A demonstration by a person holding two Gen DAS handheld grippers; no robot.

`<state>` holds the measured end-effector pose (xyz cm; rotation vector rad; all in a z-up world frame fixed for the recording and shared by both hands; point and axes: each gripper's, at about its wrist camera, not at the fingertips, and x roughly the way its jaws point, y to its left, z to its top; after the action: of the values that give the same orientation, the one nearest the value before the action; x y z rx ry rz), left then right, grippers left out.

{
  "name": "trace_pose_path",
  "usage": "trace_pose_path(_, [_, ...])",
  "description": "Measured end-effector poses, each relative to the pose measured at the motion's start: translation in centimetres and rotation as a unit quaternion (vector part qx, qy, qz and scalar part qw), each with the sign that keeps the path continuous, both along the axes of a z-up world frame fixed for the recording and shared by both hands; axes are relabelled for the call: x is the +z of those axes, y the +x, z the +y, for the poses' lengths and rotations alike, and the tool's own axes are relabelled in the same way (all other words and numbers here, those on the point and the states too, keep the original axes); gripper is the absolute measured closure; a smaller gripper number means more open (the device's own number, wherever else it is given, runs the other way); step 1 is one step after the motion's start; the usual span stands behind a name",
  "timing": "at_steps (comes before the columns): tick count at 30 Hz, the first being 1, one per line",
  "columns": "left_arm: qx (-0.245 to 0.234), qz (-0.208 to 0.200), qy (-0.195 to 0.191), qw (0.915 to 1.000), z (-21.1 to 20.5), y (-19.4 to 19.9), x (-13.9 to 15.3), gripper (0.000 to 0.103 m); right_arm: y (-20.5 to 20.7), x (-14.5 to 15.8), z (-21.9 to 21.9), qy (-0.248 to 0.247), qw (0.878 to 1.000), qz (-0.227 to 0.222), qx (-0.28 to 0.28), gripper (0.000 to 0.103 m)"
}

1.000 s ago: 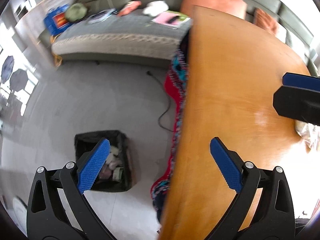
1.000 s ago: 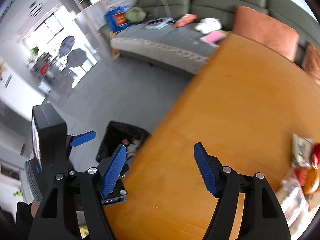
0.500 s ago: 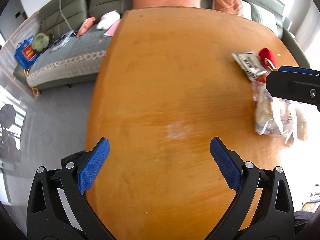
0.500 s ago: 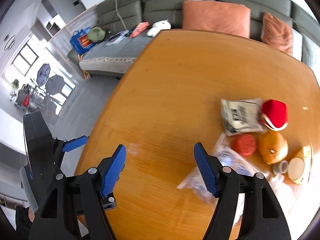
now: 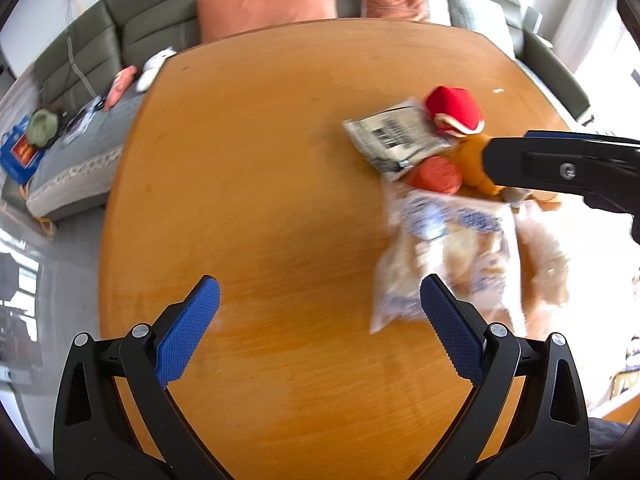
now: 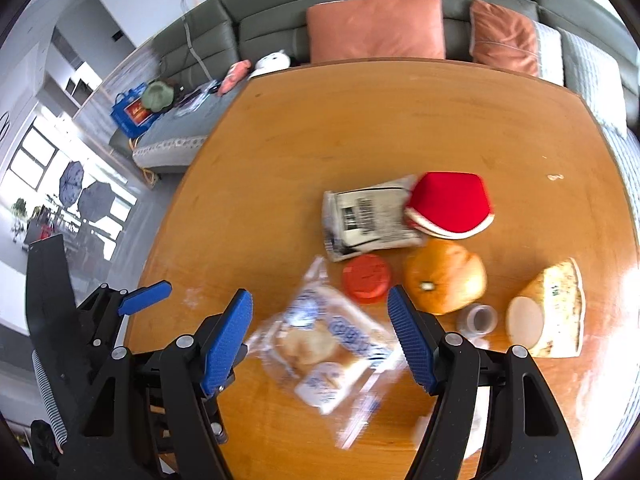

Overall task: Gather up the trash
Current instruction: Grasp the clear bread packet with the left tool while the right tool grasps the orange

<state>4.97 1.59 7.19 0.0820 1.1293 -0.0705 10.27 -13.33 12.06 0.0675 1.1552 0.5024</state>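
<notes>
Grippers (image 6: 320, 336) open over wood table (image 6: 280, 140).

Open jaws over clear bread bag (image 6: 336, 344), orange (image 6: 444, 280) nearby

Both wrist views looking steeply down from close above the wooden table (image 5: 260, 168), facing the sofa (image 6: 280, 20) at twelve o'clock. Shared: the clear bread bag (image 6: 332, 356), at three o'clock in the left view, six o'clock in the right.
</notes>
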Motion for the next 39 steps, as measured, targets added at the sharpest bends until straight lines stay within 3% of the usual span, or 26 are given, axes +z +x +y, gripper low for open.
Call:
trace_pose_path(9, [-0.072, 0.018, 0.009, 0.9972, -5.8, 2.5, -0.7, 0.006, 2.5, -2.1, -5.1, -0.008, 0.999, 0.018, -0.045, 0.032])
trace_pose_path(19, [-0.129, 0.064, 0.024, 0.9893, -9.9, 4.6, -3.8, 0.006, 4.7, -4.6, -6.9, -0.015, 0.997, 0.051, -0.060, 0.032])
trace_pose_path(27, [-0.112, 0.063, -0.005, 0.9916, -8.8, 4.8, -5.2, 0.007, 5.8, -6.4, -5.7, -0.045, 0.996, 0.069, -0.040, 0.032])
trace_pose_path(35, [-0.118, 0.059, -0.022, 0.9911, -7.8, 4.3, -5.1, 0.017, 6.9, -7.6, -4.2, -0.020, 0.995, 0.097, -0.011, 0.032])
trace_pose_path(36, [-0.119, 0.058, -0.024, 0.9909, -7.7, 4.4, -5.1, 0.018, 6.7, -7.6, -3.8, -0.009, 0.995, 0.101, 0.000, 0.042])
trace_pose_path(39, [-0.118, 0.054, -0.034, 0.9909, -7.4, 4.2, -4.8, 0.024, 5.6, -6.6, -2.8, -0.041, 0.996, 0.075, 0.013, 0.053])
